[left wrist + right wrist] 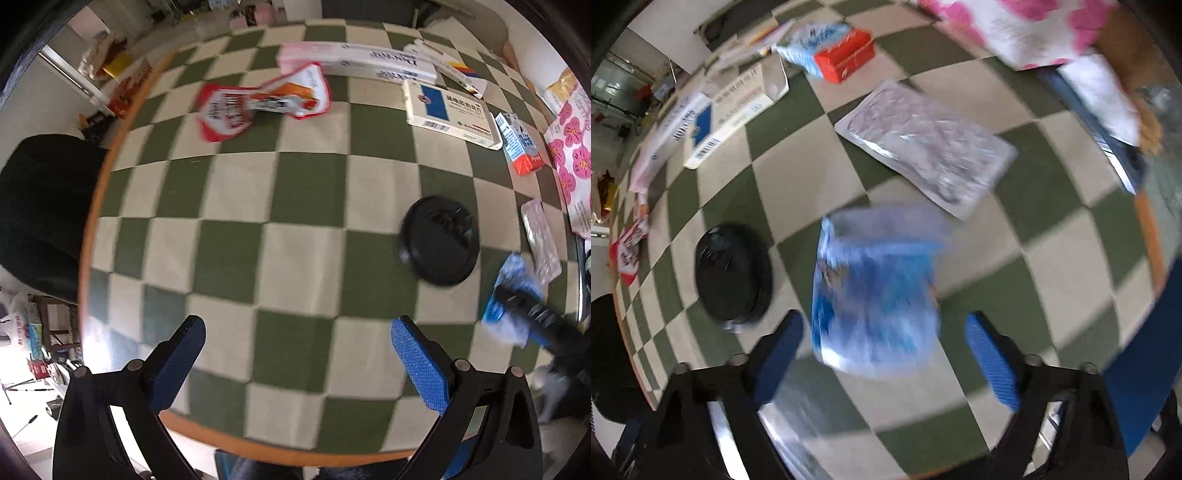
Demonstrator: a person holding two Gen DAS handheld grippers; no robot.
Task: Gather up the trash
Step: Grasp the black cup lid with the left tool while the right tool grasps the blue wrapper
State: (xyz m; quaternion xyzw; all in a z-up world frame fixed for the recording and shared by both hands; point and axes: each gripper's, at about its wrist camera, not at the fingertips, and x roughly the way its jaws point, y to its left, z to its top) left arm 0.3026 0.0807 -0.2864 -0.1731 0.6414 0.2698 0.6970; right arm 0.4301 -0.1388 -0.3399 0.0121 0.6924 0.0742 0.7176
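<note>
Green-and-cream checked tabletop (295, 206); black lid (439, 240); blue wrapper (875, 295); red-and-white packet (258, 103); my blue-padded jaws.

Lid (733, 273) lies left of the wrapper (875, 291), blister pack (927, 147) behind it

1. Green-and-cream checkered cloth (295, 206): under and ahead of the left tongs (298, 323), covers the tabletop.
2. Orange table rim (107, 177): curves past the tongs' left side, then beneath them.
3. Black chair back (40, 206): far left, outside the rim.
4. Bags and boxes (26, 332) on the floor: lower left, overexposed.
</note>
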